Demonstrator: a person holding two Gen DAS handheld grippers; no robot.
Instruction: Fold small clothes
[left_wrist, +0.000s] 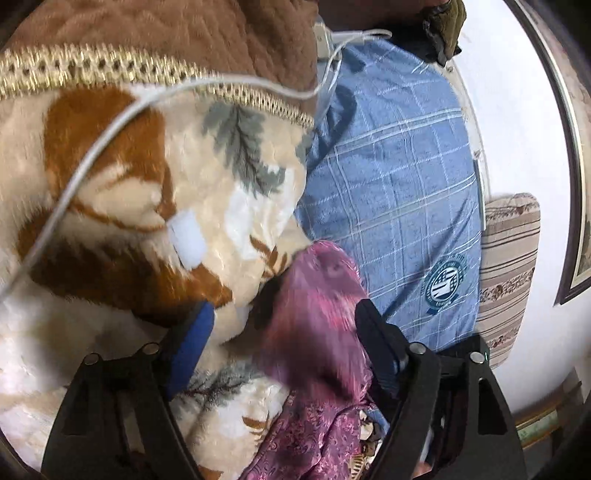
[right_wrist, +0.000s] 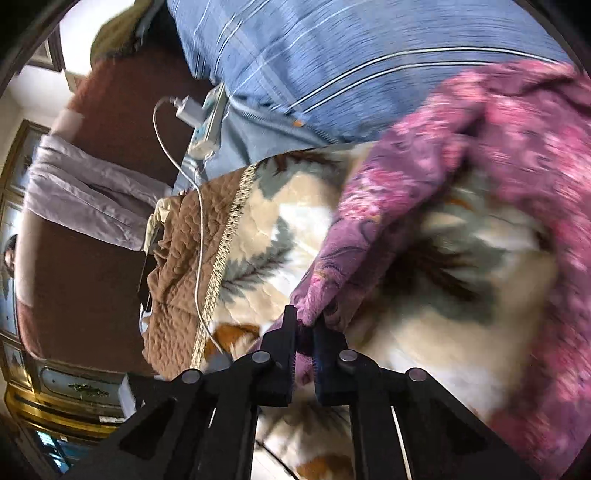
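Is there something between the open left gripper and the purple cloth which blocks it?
Nothing visible does. The left gripper is open, and the purple cloth already lies between its fingers over the floral blanket. The right gripper pinches another edge.

I see open blue checked sheet (left_wrist: 399, 177) right of left gripper (left_wrist: 284, 314) | white charger cable (left_wrist: 92, 151) crosses cream leaf-patterned fleece blanket (left_wrist: 129, 206) | brown quilted bedcover (right_wrist: 177, 266) bunched left
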